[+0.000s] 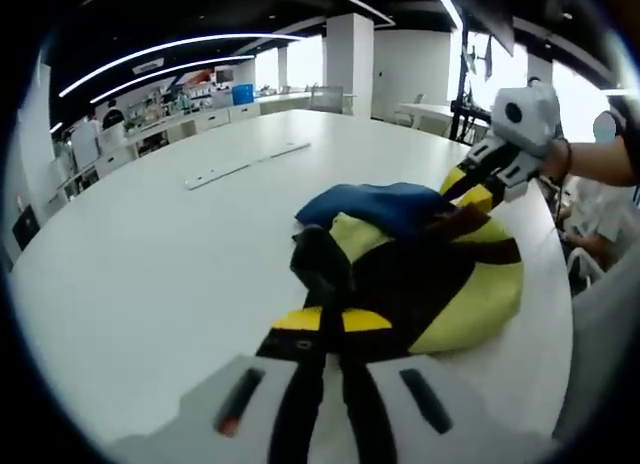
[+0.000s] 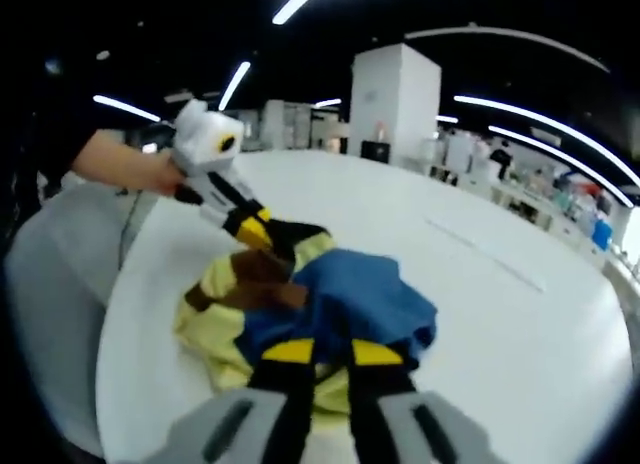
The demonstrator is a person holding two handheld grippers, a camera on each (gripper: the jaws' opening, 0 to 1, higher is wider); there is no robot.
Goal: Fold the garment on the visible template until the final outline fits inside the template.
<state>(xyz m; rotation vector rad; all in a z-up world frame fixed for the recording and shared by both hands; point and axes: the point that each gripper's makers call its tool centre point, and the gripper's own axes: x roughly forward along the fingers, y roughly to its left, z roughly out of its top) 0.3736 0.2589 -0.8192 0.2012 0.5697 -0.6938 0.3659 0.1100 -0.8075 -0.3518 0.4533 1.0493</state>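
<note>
Left gripper view shows me a big white round table (image 1: pixel 140 274). It fills most of what I see, and its edge curves down the right side. On the table, near that right edge, lies the garment (image 1: pixel 440 284). It is bunched up in a soft heap, not flat. It has pale yellow parts, a blue part on top, and dark brown or black bands. In the right gripper view the garment (image 2: pixel 330 304) sits just in front of my tool, with the blue part nearest to me.

My left gripper (image 1: pixel 325 314) has its two jaws close together, and a dark fold of the cloth stands up right at their tips. I think they pinch it, but I cannot tell for sure. From the right gripper view, I see the left gripper (image 2: pixel 262 232) touching the far side of the heap.

My right gripper (image 2: pixel 332 356) has its jaws narrow too, with the tips pressed into the blue cloth. From the left gripper view it (image 1: pixel 470 189) meets the heap on the far side.

A long thin white strip (image 1: pixel 245 166) lies flat on the table, well apart from the garment.
</note>
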